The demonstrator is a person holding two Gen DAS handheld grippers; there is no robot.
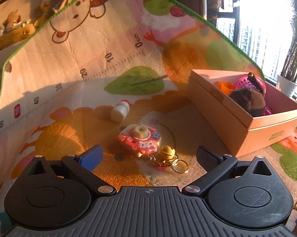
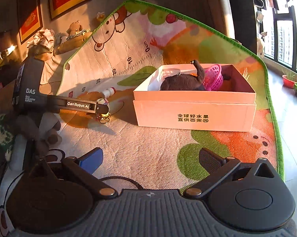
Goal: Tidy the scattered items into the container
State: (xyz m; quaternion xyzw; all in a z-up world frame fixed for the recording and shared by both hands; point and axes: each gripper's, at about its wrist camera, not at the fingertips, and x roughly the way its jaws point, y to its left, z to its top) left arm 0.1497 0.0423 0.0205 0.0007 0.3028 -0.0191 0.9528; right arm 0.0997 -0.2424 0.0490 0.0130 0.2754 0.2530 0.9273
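With my left gripper (image 1: pixel 149 156) spread wide just short of the toy camera (image 1: pixel 140 139), left of the box (image 1: pixel 245 118), I'm lining up a pickup; next, close gently. My right gripper (image 2: pixel 150 158) hangs wide, empty.

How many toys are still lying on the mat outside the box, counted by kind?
Small bottle: 1
Pink toy camera with bell keychain: 1
Total: 2 still on the play mat, both outside the box.
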